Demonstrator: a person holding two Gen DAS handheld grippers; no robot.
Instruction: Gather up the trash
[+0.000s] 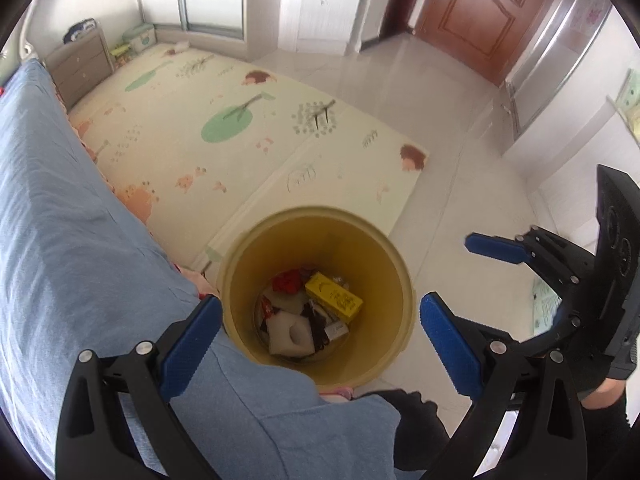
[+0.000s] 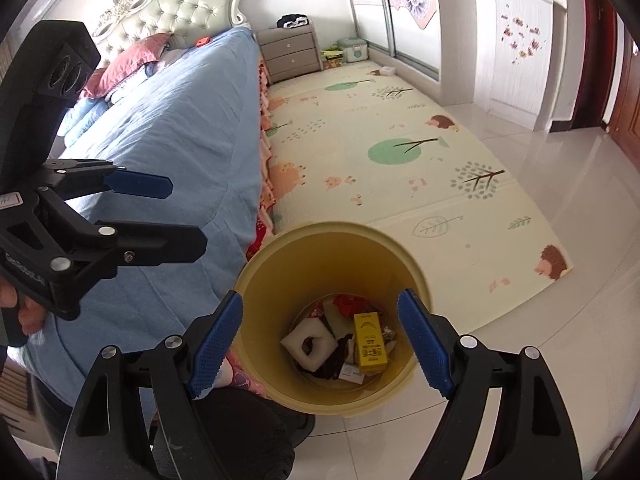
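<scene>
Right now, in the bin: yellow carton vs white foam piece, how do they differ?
The yellow rectangular carton is a long closed box with printed faces; the white foam block is squarer, plain, and has a hole through its middle. The carton lies on the right of the heap in the right wrist view, the foam on the left. Both lie atop the trash inside the yellow round plastic bin, untouched.

1 yellow bin point(image 1: 240, 280), 1 yellow box point(image 1: 334, 297), 1 white foam piece point(image 1: 290, 336), 2 tools, 1 bed point(image 2: 180, 120).

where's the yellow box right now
The yellow box lies inside the tan trash bin on the tiled floor beside the bed, next to a white foam piece; both wrist views look down on it.
</scene>
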